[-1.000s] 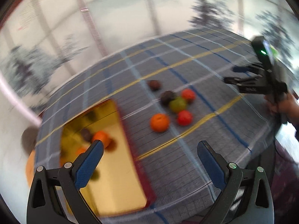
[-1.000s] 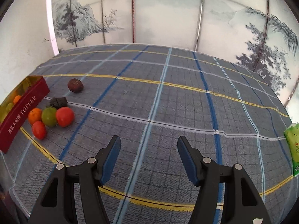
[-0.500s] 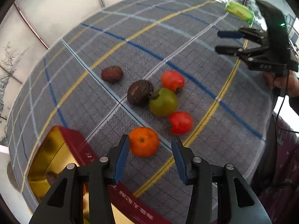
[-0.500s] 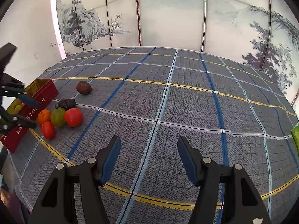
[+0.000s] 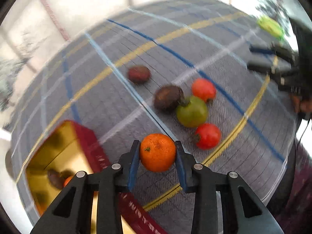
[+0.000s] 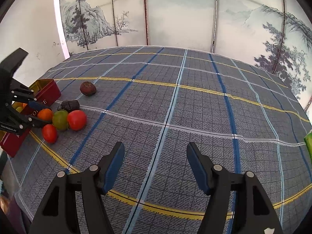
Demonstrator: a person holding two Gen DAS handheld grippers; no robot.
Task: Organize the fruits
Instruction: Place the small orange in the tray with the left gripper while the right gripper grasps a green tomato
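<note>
My left gripper (image 5: pixel 157 153) and right gripper (image 6: pixel 155 160) are built alike: matte black angular frames with triangular cut-outs. Each finger carries a blue inner pad, and behind the fingers (image 6: pixel 115 164) I see round silver screw heads at the linkage pivots.

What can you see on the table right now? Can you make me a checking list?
Surface: table under a grey checked cloth.
Job's things: orange; green fruit; two red fruits; two dark fruits; red box, gold inside, some fruit in it.
Clutter: green packet at the edge.
Tongs: left tongs shut on the orange; right tongs open, empty, opening slightly.
Cables: thin dark cable near the person's hand.
Surroundings: painted landscape screen.
</note>
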